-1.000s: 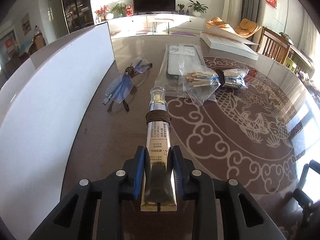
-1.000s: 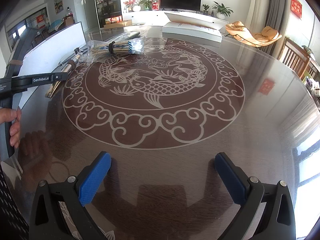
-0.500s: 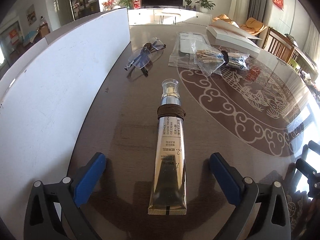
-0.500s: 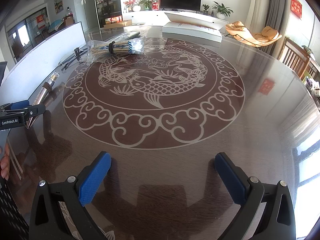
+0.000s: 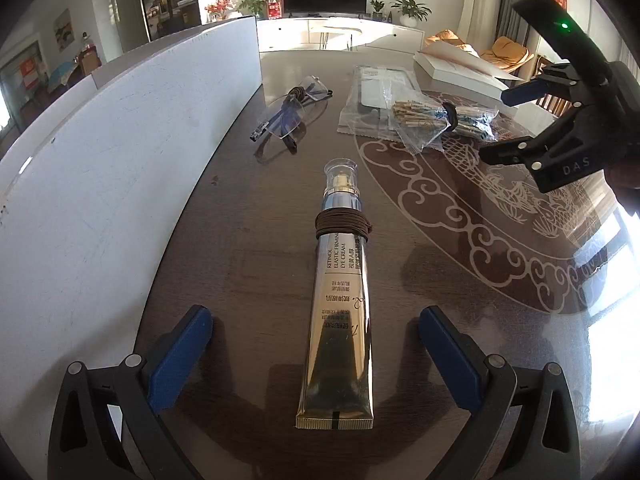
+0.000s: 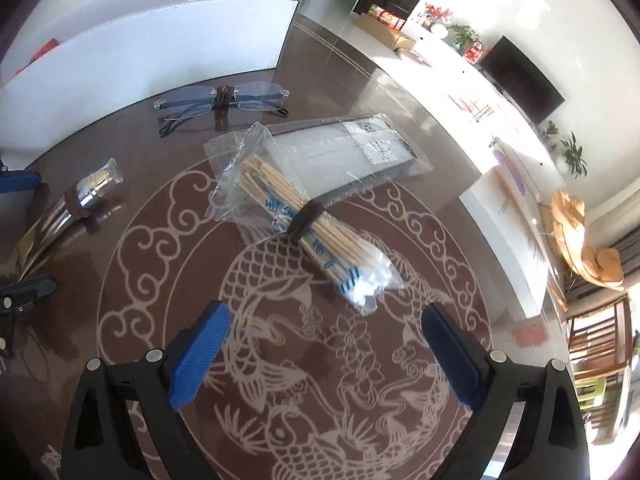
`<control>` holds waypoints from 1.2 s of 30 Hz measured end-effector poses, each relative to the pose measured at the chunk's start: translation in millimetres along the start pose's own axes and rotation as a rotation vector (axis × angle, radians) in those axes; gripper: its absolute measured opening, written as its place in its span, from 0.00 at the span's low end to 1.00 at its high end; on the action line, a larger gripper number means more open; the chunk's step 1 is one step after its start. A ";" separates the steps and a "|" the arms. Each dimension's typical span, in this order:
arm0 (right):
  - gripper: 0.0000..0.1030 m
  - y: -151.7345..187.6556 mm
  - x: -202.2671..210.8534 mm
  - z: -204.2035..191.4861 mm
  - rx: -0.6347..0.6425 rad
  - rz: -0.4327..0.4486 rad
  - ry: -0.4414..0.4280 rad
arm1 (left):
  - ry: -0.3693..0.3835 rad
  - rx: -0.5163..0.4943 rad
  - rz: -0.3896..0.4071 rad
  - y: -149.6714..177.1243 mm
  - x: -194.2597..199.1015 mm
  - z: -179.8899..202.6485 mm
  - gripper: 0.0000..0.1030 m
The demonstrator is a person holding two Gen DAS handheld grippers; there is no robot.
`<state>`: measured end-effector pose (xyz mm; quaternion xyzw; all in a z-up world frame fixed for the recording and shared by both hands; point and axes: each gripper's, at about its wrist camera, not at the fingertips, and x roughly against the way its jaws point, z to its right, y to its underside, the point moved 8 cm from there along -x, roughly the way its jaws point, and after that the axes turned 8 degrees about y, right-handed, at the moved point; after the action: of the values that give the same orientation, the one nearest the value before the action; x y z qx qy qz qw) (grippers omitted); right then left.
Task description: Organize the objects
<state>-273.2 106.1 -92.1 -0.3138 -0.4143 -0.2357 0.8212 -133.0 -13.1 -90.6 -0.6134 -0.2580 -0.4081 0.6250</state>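
Note:
A gold eye cream tube (image 5: 340,304) with a brown band round its neck lies on the dark table, its flat end between my left gripper's (image 5: 314,354) open fingers, not touched. It also shows at the left in the right wrist view (image 6: 68,206). My right gripper (image 6: 322,354) is open and empty, just short of a bagged bundle of wooden sticks (image 6: 308,224) with a black band. That bundle also shows in the left wrist view (image 5: 440,118), with my right gripper (image 5: 560,120) beside it. Folded glasses (image 5: 286,114) lie beyond the tube, also in the right wrist view (image 6: 220,100).
A white box wall (image 5: 120,152) runs along the table's left side, also in the right wrist view (image 6: 160,40). A flat clear packet (image 6: 352,148) lies under the sticks. A white box (image 5: 460,70) stands at the far right. Table edge and chairs are at right.
My left gripper opened and let go of the cream tube, which now lies on the table. My right gripper swung across the table to the stick bundle.

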 end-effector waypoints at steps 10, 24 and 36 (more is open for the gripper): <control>0.31 -2.0 -19.8 8.8 -0.242 -0.101 -0.196 | 0.002 0.000 -0.001 -2.2 -1.1 1.6 1.00; 0.89 117.0 65.9 -37.0 -0.691 -0.045 -0.308 | 0.000 0.001 -0.001 -2.0 -1.1 0.6 1.00; 1.00 106.9 49.0 -58.1 -0.576 0.097 -0.081 | 0.000 0.000 0.000 -1.7 -1.0 0.8 1.00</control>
<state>-146.3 132.6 -112.4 -0.5628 -0.3473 -0.2912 0.6913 -134.8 -11.9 -90.5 -0.6132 -0.2582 -0.4082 0.6251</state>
